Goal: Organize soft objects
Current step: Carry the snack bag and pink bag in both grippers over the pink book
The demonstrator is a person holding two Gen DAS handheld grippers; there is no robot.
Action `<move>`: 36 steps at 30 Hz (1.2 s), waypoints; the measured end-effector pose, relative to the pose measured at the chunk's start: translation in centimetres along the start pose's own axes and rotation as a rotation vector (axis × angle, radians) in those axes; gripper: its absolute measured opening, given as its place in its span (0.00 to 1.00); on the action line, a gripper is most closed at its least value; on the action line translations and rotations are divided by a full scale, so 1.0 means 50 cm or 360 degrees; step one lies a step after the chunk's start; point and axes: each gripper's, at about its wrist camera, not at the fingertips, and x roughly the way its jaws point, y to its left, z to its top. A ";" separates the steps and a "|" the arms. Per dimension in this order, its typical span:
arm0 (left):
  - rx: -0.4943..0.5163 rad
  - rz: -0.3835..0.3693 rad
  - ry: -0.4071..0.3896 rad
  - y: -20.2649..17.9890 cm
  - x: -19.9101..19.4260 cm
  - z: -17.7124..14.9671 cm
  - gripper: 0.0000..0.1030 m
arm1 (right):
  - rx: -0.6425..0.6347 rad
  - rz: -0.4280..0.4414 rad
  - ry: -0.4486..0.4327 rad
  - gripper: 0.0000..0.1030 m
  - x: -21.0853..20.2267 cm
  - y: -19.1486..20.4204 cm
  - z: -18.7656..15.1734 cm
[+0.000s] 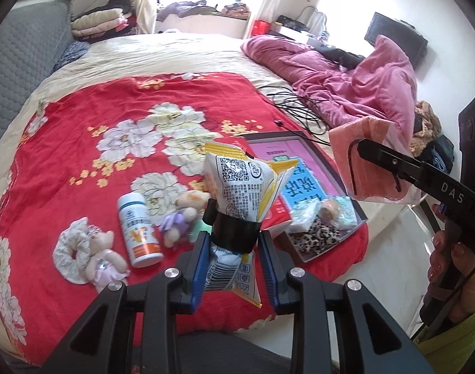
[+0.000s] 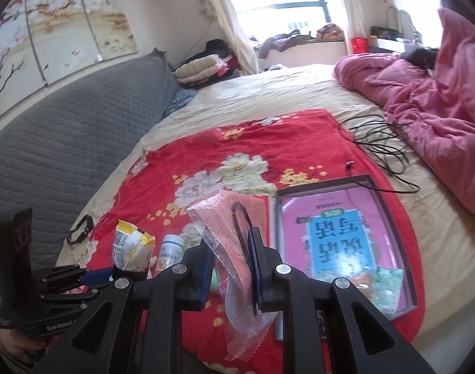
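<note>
Left tool (image 1: 234, 237) pinches a white-and-yellow crinkly snack packet (image 1: 237, 187) low down; right tool (image 2: 229, 268) is clamped tight on a clear-wrapped pink face mask (image 2: 234, 249). Both dangle over the red floral blanket (image 1: 81, 131) (slick film!), so either could slide out short of the shallow grey-rimmed tray (image 2: 390, 215) just ahead.

Bed with a red floral blanket and the things laid on it

The bed (image 1: 181, 50) wears a red floral blanket (image 1: 81, 143). Taking the shallow tray (image 1: 360, 215) as landmark: a white bottle (image 1: 139, 230), two small plush dolls (image 1: 181, 215) and a scrunchie (image 1: 72, 255) lie on the blanket to its left, black cables (image 1: 299, 109) lie beyond it, and a pink quilt (image 1: 346, 78) is heaped past the cables.
</note>
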 end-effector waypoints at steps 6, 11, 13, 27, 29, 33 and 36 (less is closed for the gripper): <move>0.0072 -0.0051 0.0017 -0.053 0.021 0.018 0.31 | 0.0081 -0.0102 -0.0058 0.21 -0.049 -0.066 0.001; 0.0146 -0.0100 0.0049 -0.107 0.049 0.025 0.31 | 0.0127 -0.0169 -0.0089 0.21 -0.076 -0.111 -0.002; 0.0167 -0.0122 0.0062 -0.125 0.059 0.026 0.31 | 0.0144 -0.0197 -0.0094 0.21 -0.084 -0.129 -0.005; 0.0318 -0.0245 0.0214 -0.262 0.168 0.019 0.30 | 0.0258 -0.0290 -0.0074 0.21 -0.095 -0.232 -0.035; 0.0329 -0.0256 0.0240 -0.276 0.185 0.016 0.30 | 0.0269 -0.0302 -0.0066 0.21 -0.092 -0.246 -0.039; 0.0356 -0.0272 0.0279 -0.301 0.218 0.011 0.30 | 0.0304 -0.0312 -0.0053 0.21 -0.082 -0.272 -0.044; 0.0355 -0.0285 0.0315 -0.312 0.245 0.009 0.30 | 0.0321 -0.0317 -0.0043 0.21 -0.074 -0.289 -0.048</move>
